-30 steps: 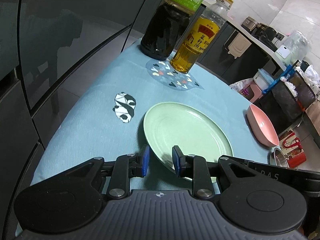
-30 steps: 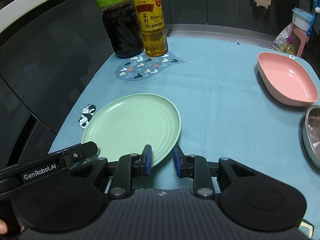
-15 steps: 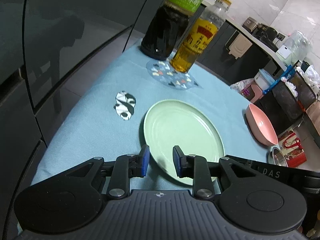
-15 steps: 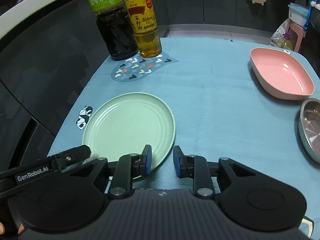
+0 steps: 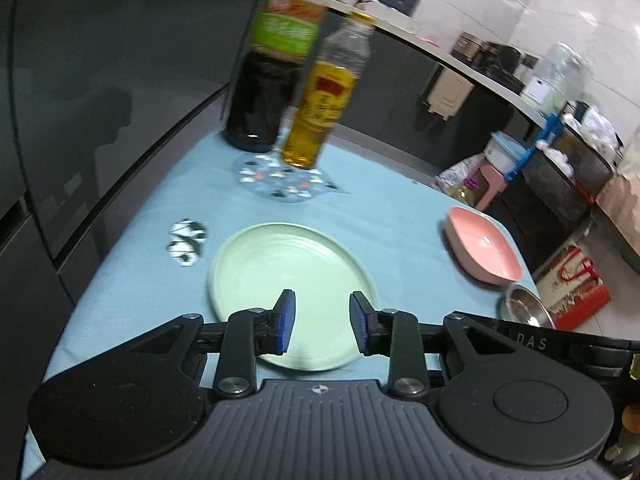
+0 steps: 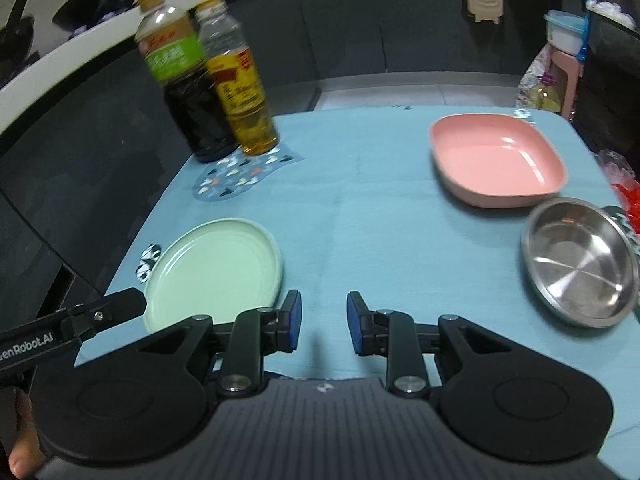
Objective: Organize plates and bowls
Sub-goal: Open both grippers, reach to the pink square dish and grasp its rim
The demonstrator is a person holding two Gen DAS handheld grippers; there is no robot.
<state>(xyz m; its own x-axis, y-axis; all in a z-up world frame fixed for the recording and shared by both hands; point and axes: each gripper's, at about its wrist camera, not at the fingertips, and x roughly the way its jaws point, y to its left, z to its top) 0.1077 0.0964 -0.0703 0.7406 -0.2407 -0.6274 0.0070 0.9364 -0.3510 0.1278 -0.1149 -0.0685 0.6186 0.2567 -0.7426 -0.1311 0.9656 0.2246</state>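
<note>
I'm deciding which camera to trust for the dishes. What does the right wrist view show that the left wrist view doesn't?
Only the right wrist view shows the steel bowl whole, the pink dish's full inside, and the right gripper, open over bare cloth.

Only the left wrist view shows the left gripper, open over the green plate's near rim, and the red bag on the floor.

Both show the plate, pink dish, steel bowl, two bottles and blue tablecloth.
</note>
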